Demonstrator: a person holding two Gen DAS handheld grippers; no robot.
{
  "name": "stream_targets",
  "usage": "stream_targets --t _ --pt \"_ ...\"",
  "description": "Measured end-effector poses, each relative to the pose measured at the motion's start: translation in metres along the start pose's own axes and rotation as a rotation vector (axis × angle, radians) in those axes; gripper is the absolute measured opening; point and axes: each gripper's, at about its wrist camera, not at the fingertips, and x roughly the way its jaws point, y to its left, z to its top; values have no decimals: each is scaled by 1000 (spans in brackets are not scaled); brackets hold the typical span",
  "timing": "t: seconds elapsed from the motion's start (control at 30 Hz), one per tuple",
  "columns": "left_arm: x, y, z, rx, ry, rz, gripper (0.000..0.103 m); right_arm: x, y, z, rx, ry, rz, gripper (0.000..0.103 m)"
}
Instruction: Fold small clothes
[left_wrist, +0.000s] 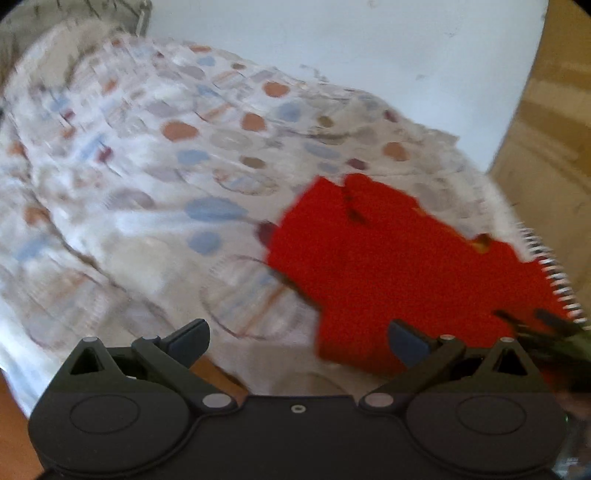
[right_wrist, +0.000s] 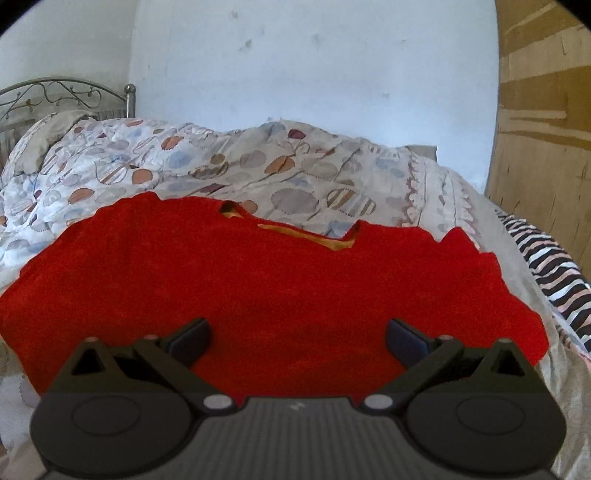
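Tools first: the right tool (right_wrist: 297, 341) hangs with its two fingers spread wide and nothing between them, low over the near hem of a red sweater (right_wrist: 258, 288). The left tool (left_wrist: 297, 341) is likewise released and empty; its view is smeared with motion, and it sits off the sweater's side, with the red cloth (left_wrist: 399, 266) filling the 2 to 4 o'clock part of its view and only its right finger over the fabric.

The sweater lies spread flat on the bed, front or back up I cannot tell, its neckline with a yellow lining (right_wrist: 317, 238) away at 12 o'clock from the right tool and a sleeve reaching out toward 3 o'clock. Under it is a spotted quilt (right_wrist: 229, 166), rumpled toward the metal headboard (right_wrist: 55, 92) at 10 o'clock. A striped cloth (right_wrist: 546, 258) lies at the bed's edge at 3 o'clock.

By my reckoning the folding has not started: the garment is laid out and no edge is turned over. The next move calls for each tool to drop onto an edge, likely a sleeve or side hem, pinch one layer of the thick knit cleanly, and carry it across toward the middle without dragging the quilt.
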Motion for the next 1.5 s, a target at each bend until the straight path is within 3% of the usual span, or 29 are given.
stream_targets --t 0.23,0.33,0.5,0.67,0.87,0.97,1.07,1.23,1.5 --pt "21 -13 -8 -84 68 -212 100 -1 0 -2 11 -20 5 103" --pt "33 -25 -11 -123 82 -263 100 -1 0 -3 14 -26 5 103" --pt "61 -28 -11 -232 85 -237 100 1 -5 -4 42 -21 28 103" --pt "77 -23 -3 -324 74 -164 92 2 -5 -4 49 -21 31 103" --pt "88 -17 11 -348 48 -103 75 2 -6 -5 54 -21 32 103" --pt "84 -21 14 -312 30 -92 65 2 -5 -4 62 -15 36 103" --pt "86 -24 13 -273 31 -85 67 2 -5 -4 65 -16 37 103" --pt "96 -14 15 -328 46 -111 67 2 -5 -4 65 -16 37 103" --pt "90 -13 19 -343 22 -130 31 1 -6 -4 63 -19 35 103"
